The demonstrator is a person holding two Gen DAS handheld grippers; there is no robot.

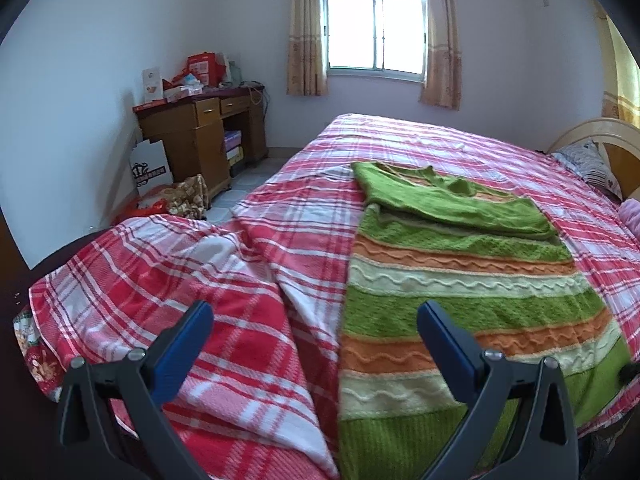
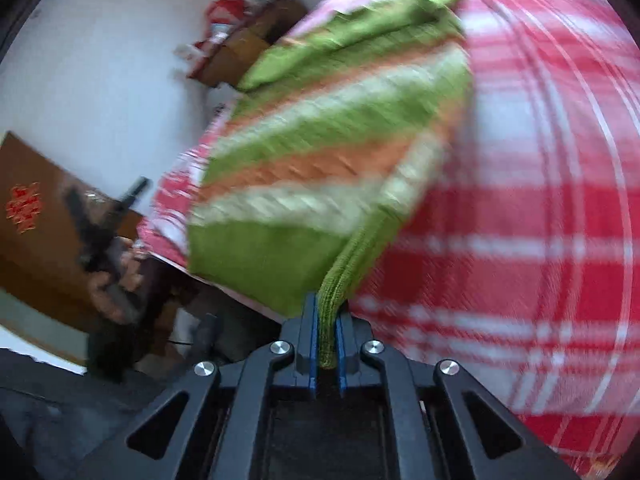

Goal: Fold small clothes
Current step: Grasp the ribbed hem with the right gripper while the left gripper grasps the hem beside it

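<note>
1. A striped sweater (image 1: 460, 280), green, orange and cream, lies flat on the bed (image 1: 256, 248), its hem at the near edge and its top part folded over toward the middle.
2. The right tongs (image 2: 326, 332) are clamped tight on the sweater's green ribbed hem at its near corner, and the knit bunches up between the blue pads (image 2: 309, 328).
3. The left tongs (image 1: 316, 320) stand wide open over the bed's near edge, one finger above the red plaid blanket, the other above the sweater; they grip nothing.
4. A hand (image 2: 116, 276) holds the left tongs just off the bed's near edge.
5. A white box (image 1: 150, 172) on the floor by the desk (image 1: 200, 136) bears a dark printed band, too small to read.
6. Red characters mark a brown panel (image 2: 36, 216) in the right wrist view, blurred past reading.
</note>
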